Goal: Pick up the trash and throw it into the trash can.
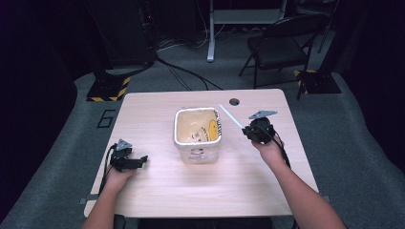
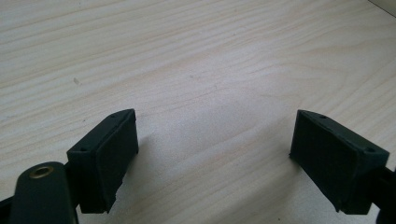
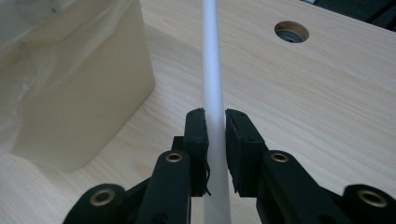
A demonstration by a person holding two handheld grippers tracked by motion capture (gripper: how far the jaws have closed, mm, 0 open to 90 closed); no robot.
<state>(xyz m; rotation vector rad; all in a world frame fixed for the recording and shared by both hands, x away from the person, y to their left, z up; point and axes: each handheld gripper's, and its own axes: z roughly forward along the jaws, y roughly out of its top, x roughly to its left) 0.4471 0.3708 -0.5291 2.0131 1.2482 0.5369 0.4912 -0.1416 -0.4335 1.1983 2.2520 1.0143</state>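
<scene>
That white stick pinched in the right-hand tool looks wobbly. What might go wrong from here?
The right gripper clamps the thin white stick near one end, so the long free part could swing or slip between the fingers. Its tip sits close to the lined bin; a careless move might snag the plastic liner or nudge the bin. The left gripper is open on the table, too far away to steady anything.

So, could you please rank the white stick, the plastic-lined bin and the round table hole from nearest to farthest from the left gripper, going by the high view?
From the left gripper:
1. Plastic-lined bin, table centre.
2. White stick, beyond the bin, clamped in the right gripper.
3. Round table hole, far edge.
</scene>
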